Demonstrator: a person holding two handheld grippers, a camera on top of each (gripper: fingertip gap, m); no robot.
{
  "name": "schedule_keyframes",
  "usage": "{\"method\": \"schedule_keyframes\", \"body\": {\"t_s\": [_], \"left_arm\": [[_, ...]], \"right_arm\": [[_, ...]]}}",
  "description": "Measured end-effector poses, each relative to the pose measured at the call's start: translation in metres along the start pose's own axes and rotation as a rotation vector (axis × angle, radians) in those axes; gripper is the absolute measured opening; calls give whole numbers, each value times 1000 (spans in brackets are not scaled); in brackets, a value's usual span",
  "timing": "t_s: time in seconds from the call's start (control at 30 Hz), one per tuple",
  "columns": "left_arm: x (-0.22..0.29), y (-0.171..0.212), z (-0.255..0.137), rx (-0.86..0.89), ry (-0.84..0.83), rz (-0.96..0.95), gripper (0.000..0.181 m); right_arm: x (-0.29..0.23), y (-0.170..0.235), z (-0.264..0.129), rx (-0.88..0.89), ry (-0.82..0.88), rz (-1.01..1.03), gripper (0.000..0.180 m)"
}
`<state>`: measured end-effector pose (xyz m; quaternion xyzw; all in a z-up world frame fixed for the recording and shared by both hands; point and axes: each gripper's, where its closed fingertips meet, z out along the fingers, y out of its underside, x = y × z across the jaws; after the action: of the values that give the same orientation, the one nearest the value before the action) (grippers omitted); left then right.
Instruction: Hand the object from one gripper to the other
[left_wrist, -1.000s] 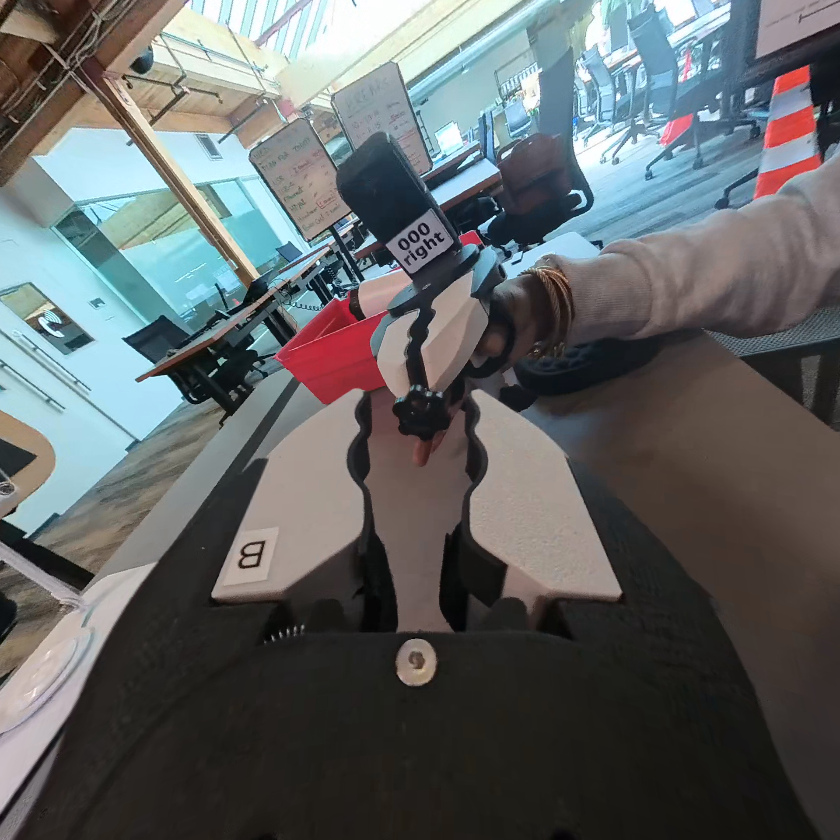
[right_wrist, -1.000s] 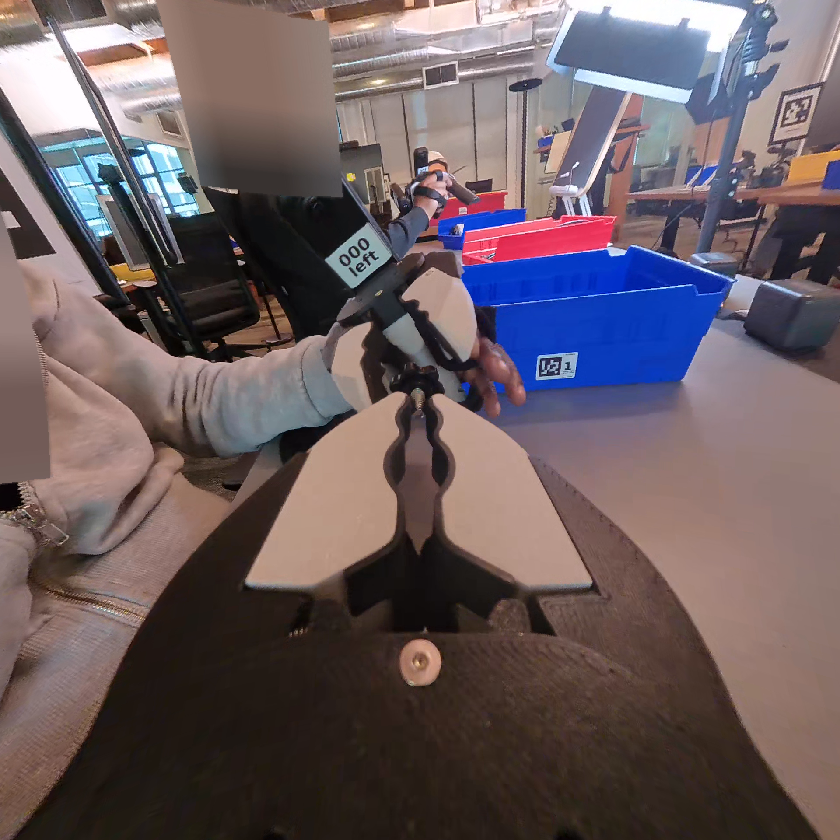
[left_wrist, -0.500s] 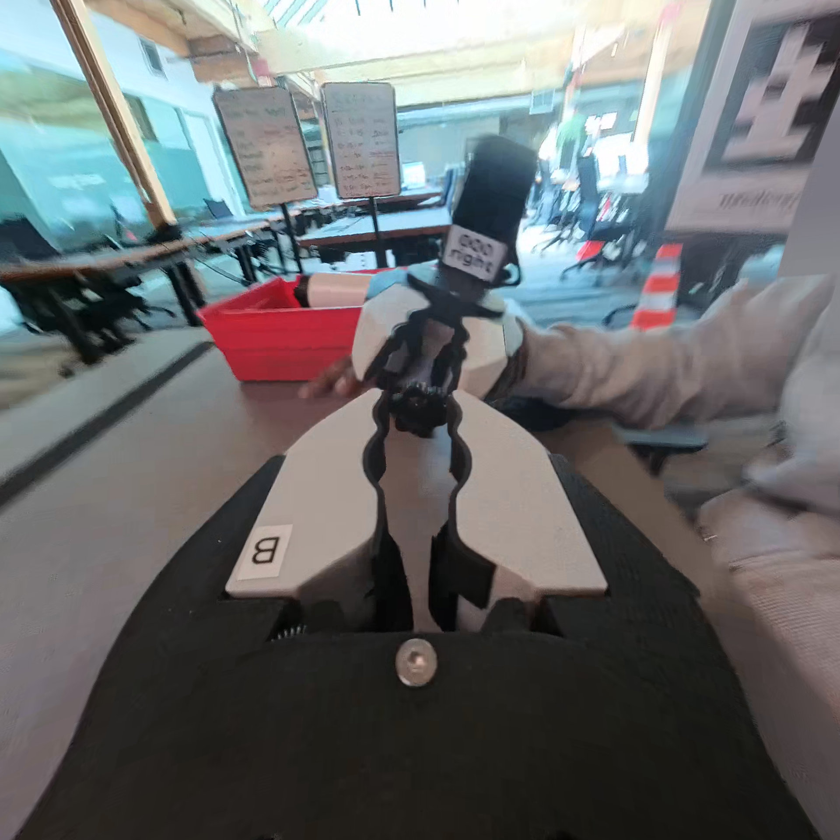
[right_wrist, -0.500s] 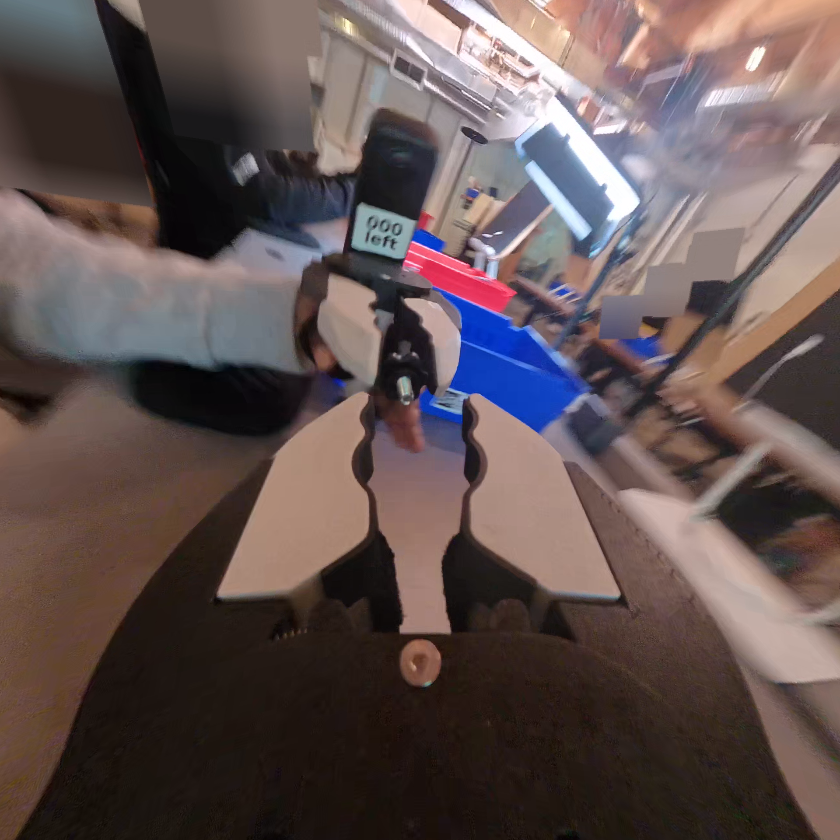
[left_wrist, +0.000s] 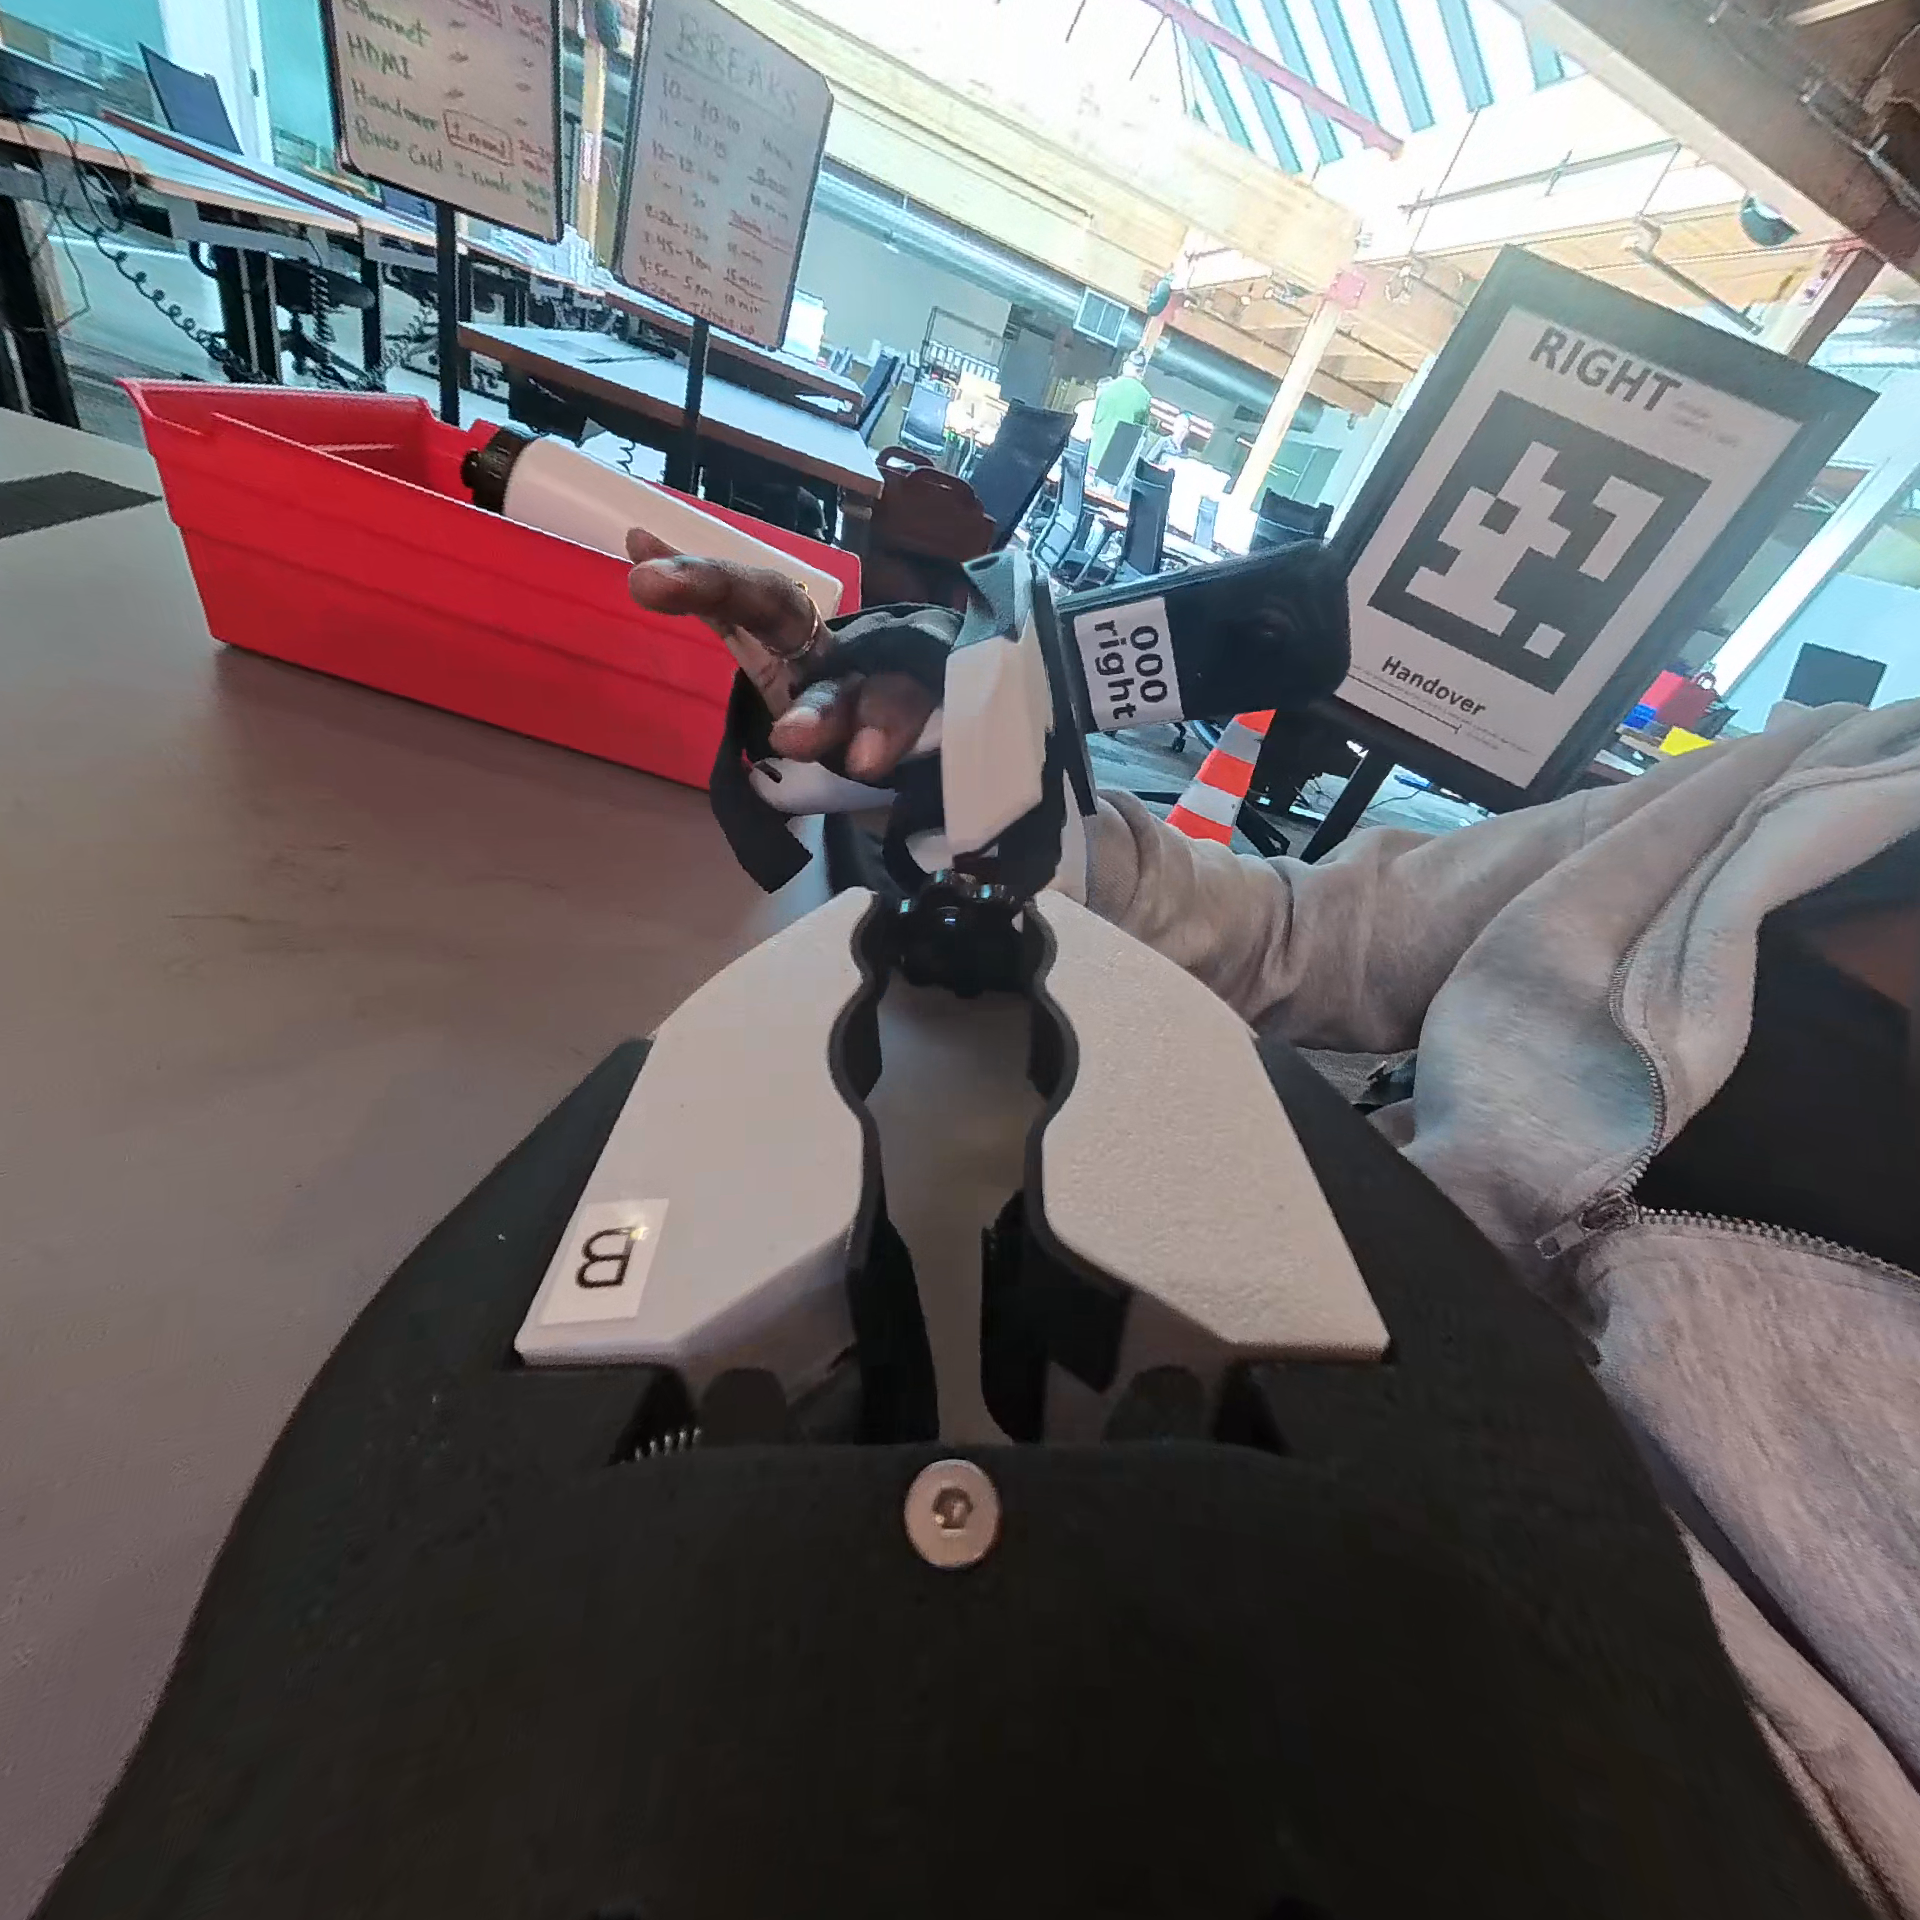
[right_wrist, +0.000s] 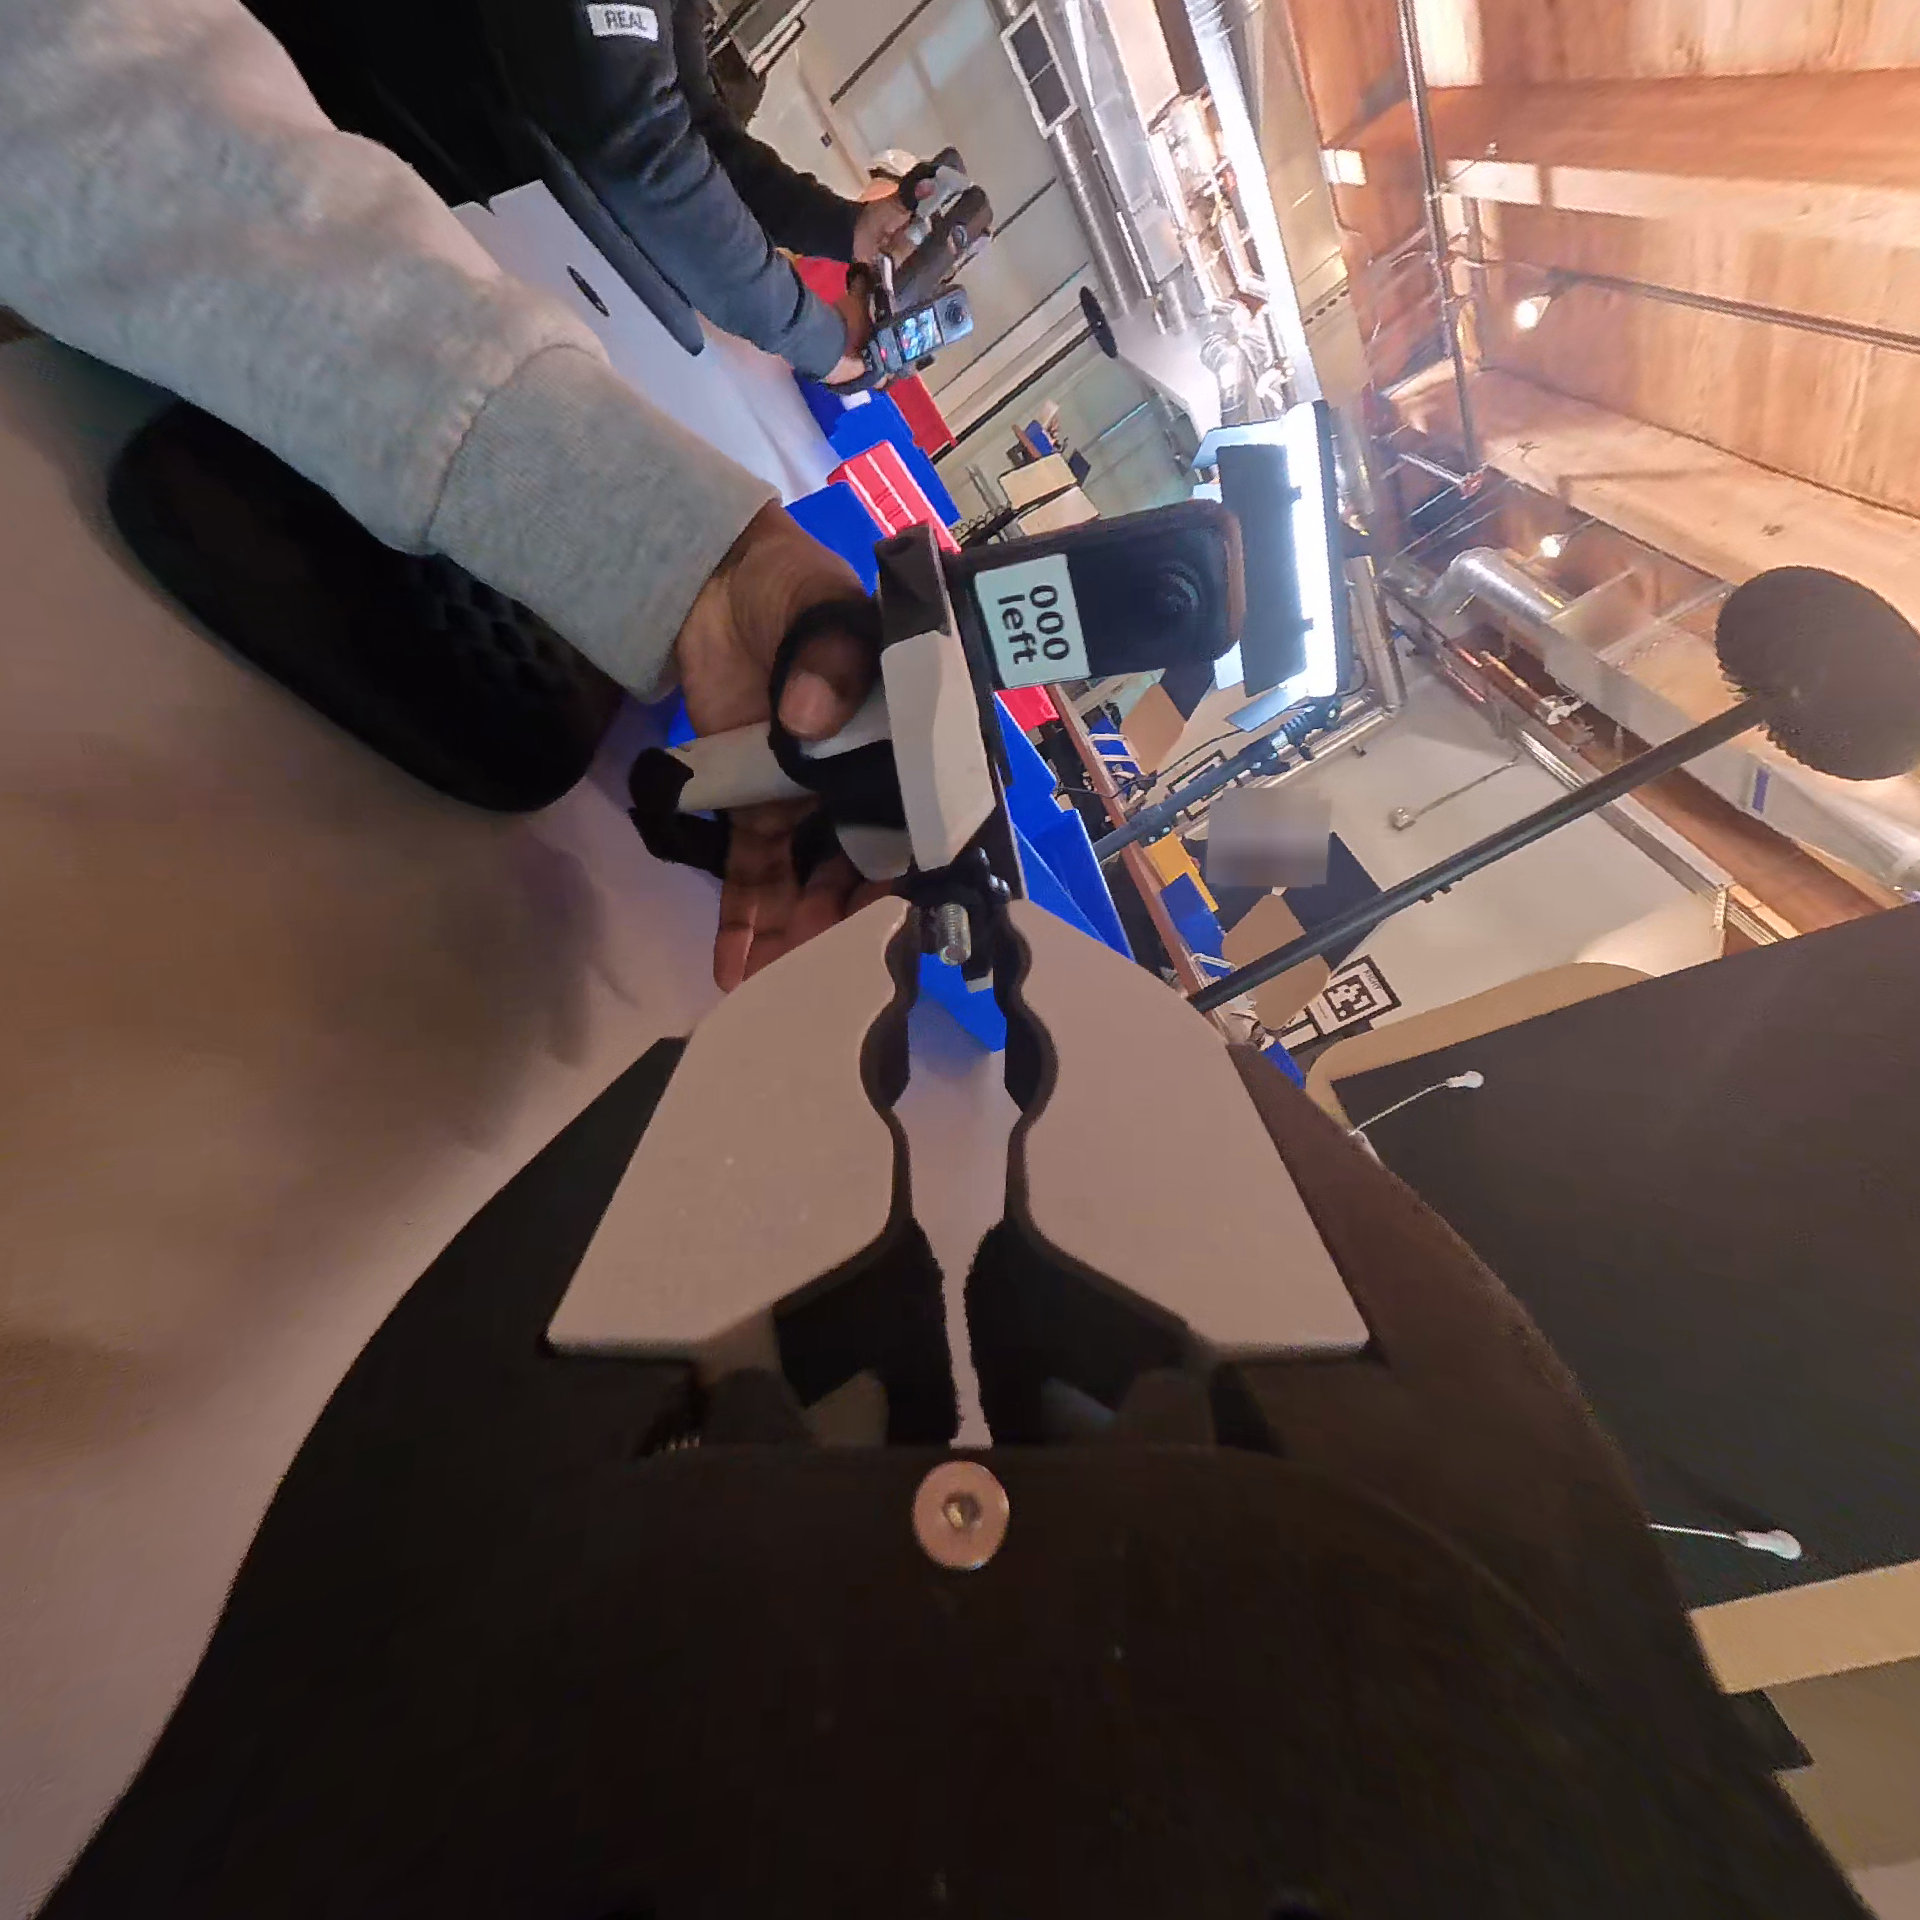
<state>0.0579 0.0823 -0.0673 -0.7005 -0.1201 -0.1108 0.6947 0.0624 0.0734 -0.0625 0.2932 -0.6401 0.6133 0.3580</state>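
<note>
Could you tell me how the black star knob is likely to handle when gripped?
The star knob looks like rigid plastic, so it likely won't flex. Its lobed rim probably resists slipping in the left gripper. Its thin, round threaded stud may pivot in the right gripper.

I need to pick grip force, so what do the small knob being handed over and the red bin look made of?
Knob: probably matte black moulded plastic with a lobed rim; its bright threaded stud looks like plated steel. Both the left gripper and right gripper close on it. Red bin: likely smooth, slightly glossy moulded plastic with stepped walls.
</note>
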Motion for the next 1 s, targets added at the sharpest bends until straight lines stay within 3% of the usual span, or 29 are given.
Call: {"method": "schedule_keyframes", "body": {"t_s": [0.03, 0.23, 0.3, 0.4, 0.53, 0.67, 1.0], "left_arm": [[1, 0, 0, -2, 2, 2, 23], [4, 1, 1, -1, 18, 31, 24], [6, -3, 3, 19, 1, 153, 36], [6, -4, 6, 0, -106, 481, 55], [-3, -4, 8, -66, -230, 745, 56], [-4, -10, 6, -28, -261, 768, 45], [-4, -8, 7, -27, -240, 732, 22]], "right_arm": [[-1, 1, 0, -7, -3, -2, 12], [-3, 3, 1, -17, -26, 28, 6], [0, 2, 0, -6, -34, 110, 6], [6, 6, -2, 20, -75, 417, 6], [12, 6, -7, 105, -166, 855, 6], [15, 5, -9, 150, -210, 1007, 6], [11, 6, -8, 139, -231, 1031, 6]]}}
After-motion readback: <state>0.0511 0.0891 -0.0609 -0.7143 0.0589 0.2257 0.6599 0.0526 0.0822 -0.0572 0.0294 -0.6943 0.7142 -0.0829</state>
